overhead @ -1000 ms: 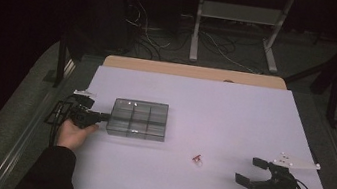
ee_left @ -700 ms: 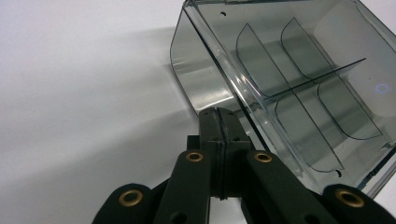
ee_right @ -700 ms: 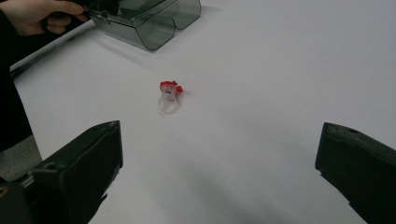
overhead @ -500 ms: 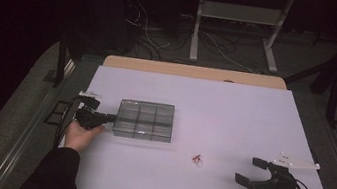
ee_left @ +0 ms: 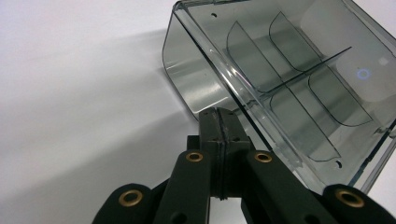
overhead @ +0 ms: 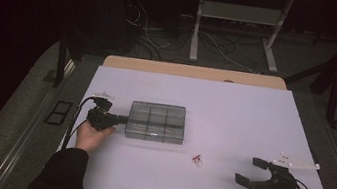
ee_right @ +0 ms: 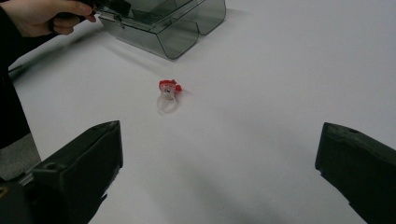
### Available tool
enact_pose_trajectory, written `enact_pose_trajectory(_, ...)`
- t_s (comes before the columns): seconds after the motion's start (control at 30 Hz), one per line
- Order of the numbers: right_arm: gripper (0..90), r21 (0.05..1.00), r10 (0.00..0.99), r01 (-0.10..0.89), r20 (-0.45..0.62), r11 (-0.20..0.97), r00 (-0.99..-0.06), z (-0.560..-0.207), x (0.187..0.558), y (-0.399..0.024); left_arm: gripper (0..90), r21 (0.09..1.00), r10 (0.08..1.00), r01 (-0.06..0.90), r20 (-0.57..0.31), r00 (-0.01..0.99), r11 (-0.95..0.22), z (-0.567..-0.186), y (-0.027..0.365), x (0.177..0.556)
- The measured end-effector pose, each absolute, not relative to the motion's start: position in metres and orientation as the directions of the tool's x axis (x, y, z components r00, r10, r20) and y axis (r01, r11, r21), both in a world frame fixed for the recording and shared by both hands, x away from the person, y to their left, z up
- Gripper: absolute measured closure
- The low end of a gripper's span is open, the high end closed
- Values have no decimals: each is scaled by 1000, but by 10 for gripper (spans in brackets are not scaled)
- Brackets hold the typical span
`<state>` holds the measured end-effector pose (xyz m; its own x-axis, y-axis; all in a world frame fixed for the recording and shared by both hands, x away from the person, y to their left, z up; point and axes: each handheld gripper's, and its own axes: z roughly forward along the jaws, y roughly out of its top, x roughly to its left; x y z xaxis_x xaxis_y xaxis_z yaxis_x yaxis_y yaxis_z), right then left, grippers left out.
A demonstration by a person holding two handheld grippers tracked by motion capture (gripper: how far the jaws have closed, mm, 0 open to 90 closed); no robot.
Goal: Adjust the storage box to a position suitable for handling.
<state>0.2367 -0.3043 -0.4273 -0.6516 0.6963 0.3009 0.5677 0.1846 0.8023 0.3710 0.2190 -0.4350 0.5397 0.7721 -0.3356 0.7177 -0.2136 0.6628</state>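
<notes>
Box: one, smoky clear plastic, six compartments, rounded corners; touching left tool's tip.
Left tool: jaws together against box edge.
Ring: one, clear band, red top; ahead of right tool, jaws apart.
Bench: white, smooth.

"Is anything standing between the right gripper and that little red-topped ring?"

"No, bare table is lying ahead of its wide-apart jaws; the ring is sitting alone in the open."

"And on the other side?"

"The smoky divided box is blocking the way there, with the left gripper pressing against its near end. Behind and right of the box, open tabletop is stretching to the far edge."
</notes>
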Motion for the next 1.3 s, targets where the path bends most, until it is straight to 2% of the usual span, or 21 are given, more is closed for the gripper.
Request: enact_pose_trajectory(1.3, 6, 802, 694, 568, 302, 187, -654, -428, 237, -304, 887, 694, 698, 674, -353, 624, -252, -436, 148, 381)
